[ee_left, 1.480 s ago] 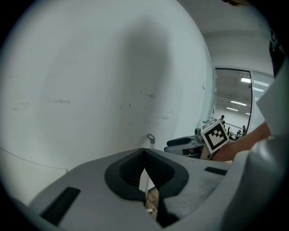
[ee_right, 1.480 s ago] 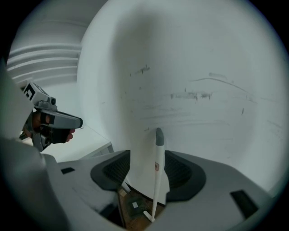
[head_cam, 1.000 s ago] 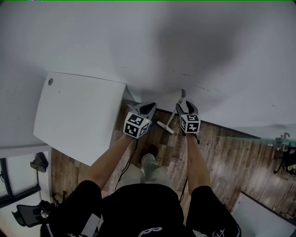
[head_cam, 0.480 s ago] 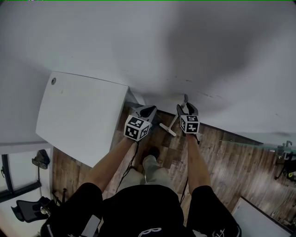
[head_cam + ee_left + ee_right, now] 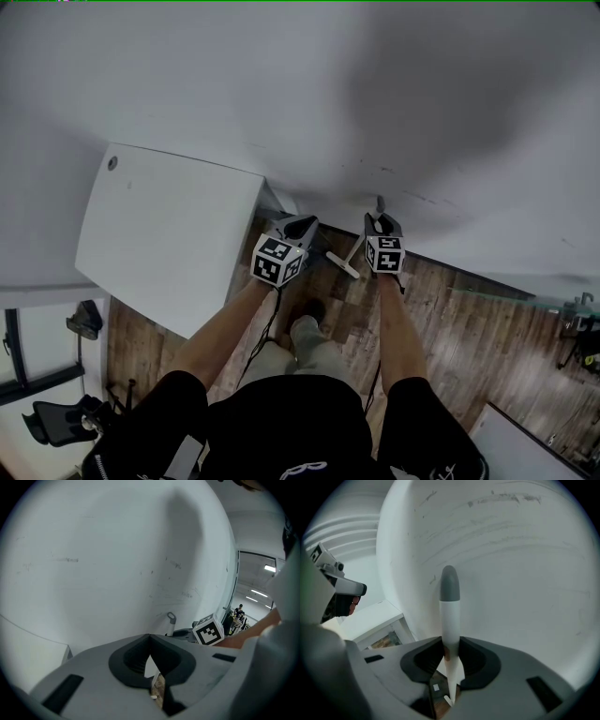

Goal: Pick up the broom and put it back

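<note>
The broom leans against the white wall, with its grey-capped white handle up and its white head on the wooden floor. My right gripper has just been closing its jaws, and they now clamp the handle below the grey cap. In the right gripper view the pads press on both sides of the stick. My left gripper hovers left of the broom, apart from it, its jaws shut on nothing. The left gripper view shows the handle's top beside the right gripper's marker cube.
A white table stands at the left against the wall, its corner close to my left gripper. The person's foot rests on the wooden floor below the grippers. A black chair sits at the bottom left.
My right gripper has sunk a little along the broom handle and its jaws have narrowed onto it. The left gripper has stayed where it was.
</note>
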Demonstrator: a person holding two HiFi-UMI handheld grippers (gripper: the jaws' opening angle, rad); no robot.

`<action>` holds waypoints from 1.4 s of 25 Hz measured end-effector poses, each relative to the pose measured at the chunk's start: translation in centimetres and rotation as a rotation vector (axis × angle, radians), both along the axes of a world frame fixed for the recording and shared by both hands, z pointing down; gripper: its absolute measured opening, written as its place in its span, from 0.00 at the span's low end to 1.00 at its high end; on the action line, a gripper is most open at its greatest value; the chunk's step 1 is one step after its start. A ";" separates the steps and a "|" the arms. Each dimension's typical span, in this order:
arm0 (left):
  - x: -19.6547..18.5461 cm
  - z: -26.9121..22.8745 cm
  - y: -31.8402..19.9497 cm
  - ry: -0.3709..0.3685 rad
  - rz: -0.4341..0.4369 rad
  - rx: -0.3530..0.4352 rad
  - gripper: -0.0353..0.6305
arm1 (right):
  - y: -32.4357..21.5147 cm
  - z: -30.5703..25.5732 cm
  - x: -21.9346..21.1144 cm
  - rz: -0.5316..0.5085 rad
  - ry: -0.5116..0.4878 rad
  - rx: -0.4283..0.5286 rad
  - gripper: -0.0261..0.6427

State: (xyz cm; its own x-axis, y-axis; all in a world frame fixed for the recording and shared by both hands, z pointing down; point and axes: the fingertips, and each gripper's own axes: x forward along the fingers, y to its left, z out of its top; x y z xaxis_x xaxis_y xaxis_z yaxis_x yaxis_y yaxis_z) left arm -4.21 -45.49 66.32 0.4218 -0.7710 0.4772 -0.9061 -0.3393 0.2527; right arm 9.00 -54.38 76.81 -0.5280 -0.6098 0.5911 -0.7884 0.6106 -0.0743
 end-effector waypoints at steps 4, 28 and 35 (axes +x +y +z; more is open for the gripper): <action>0.0 -0.1 0.2 -0.004 0.005 -0.002 0.08 | 0.2 0.0 0.2 0.004 0.002 0.001 0.21; -2.2 -4.9 9.0 0.006 0.033 0.056 0.08 | 12.7 -2.4 2.9 0.083 0.079 0.010 0.21; -3.3 -6.3 14.2 0.004 0.052 0.088 0.08 | 18.0 -4.4 3.7 0.137 0.088 0.044 0.21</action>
